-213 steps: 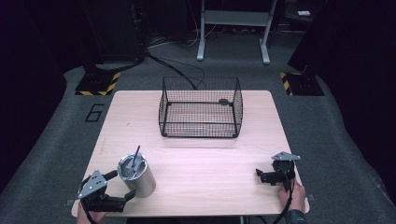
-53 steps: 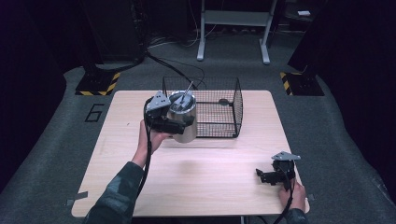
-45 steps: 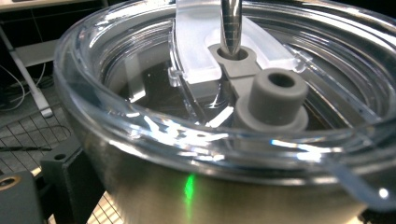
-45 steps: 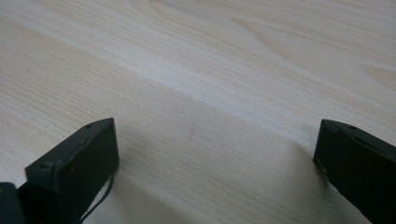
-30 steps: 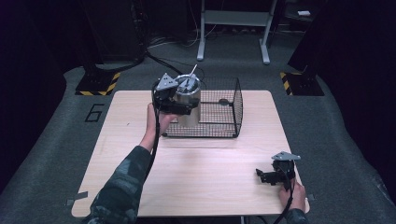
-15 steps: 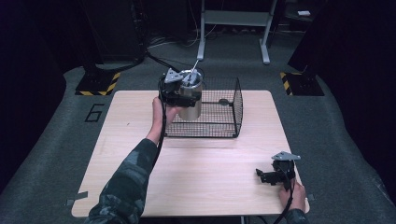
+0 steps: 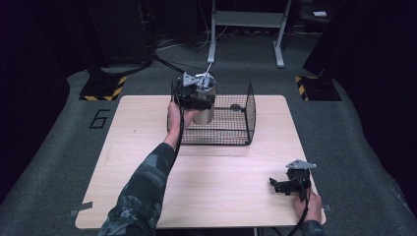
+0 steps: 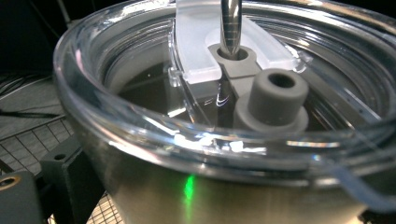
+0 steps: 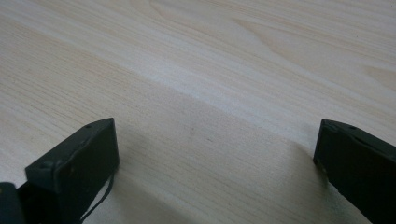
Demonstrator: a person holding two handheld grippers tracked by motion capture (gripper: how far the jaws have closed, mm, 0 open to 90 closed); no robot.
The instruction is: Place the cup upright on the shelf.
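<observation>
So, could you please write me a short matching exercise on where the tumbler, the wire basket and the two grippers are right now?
Things:
1. tumbler
2. wire basket
3. left gripper
4. right gripper

States:
a. open, low at the table's near right corner
b. standing on the table's far side
c. held above the basket's left end
d. shut on the tumbler

Pairs: 1-c, 2-b, 3-d, 4-a
</observation>
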